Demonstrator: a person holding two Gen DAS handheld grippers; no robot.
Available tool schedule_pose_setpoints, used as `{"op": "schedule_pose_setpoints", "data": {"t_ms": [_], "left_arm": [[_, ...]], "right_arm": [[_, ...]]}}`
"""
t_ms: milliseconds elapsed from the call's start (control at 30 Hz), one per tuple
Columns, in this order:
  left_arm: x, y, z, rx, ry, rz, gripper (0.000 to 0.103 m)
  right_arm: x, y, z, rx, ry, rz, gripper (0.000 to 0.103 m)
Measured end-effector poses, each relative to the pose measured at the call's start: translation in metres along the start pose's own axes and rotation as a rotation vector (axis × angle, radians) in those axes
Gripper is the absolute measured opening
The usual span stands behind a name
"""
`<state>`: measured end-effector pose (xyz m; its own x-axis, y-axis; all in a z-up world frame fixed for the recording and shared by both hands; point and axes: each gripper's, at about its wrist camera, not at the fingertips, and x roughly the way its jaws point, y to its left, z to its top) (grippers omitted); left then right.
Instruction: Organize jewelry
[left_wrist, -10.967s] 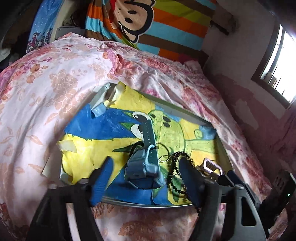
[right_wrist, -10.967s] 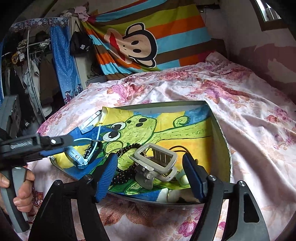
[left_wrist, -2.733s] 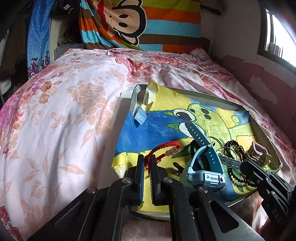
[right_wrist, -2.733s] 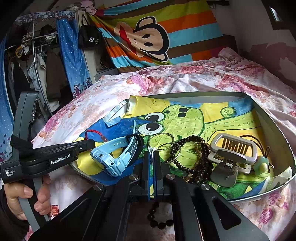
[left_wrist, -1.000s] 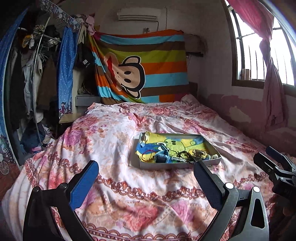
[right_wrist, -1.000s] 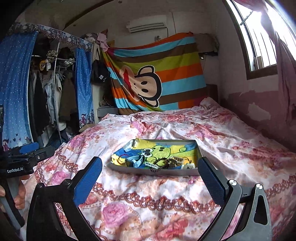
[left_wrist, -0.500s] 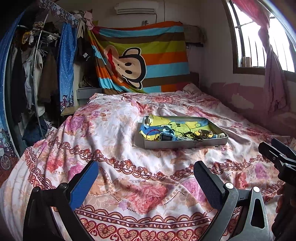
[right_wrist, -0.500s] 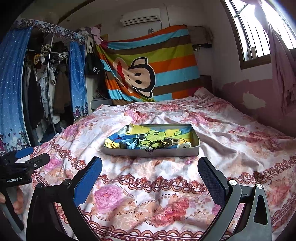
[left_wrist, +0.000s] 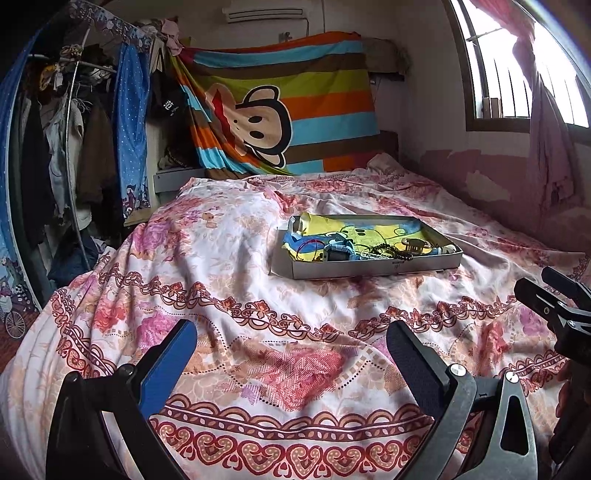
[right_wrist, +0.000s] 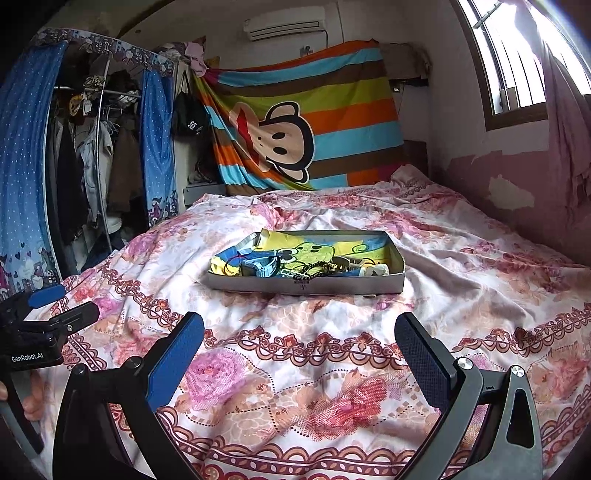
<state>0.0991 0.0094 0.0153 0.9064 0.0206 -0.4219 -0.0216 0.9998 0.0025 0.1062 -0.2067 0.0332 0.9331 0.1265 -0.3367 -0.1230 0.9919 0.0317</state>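
Both grippers backing away from the tray, jaws apart and empty.

Nearest me, the left gripper (left_wrist: 291, 354) and right gripper (right_wrist: 299, 350) are hanging over the foot of the pink floral bedspread (left_wrist: 229, 295), blue-padded fingers spread wide, nothing clamped in either. Seconds ago both were pinched shut right over the jewelry; now they are sitting well apart from it. Further up the bed, the shallow grey cardboard tray lined with yellow-and-blue cartoon cloth (right_wrist: 306, 286) is holding everything: light blue wristwatch (right_wrist: 264, 267), black bead bracelet (right_wrist: 314, 267), thin red cord bracelet (left_wrist: 308, 245), pale hair claw clip (left_wrist: 413, 243). Behind it, the striped monkey-print sheet (right_wrist: 295, 122) is hanging on the wall. My read: sorting is finishing, nothing left outside the tray.
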Motion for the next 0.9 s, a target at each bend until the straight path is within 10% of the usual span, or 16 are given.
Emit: {"op": "schedule_pose_setpoints", "data": {"t_ms": [900], "left_arm": [[-0.0011,-0.0009,-0.0021,0.005,0.003,0.01,0.103]], "right_arm": [[0.0036,0.0051,-0.0076,-0.006,0.022,0.003,0.101]]}}
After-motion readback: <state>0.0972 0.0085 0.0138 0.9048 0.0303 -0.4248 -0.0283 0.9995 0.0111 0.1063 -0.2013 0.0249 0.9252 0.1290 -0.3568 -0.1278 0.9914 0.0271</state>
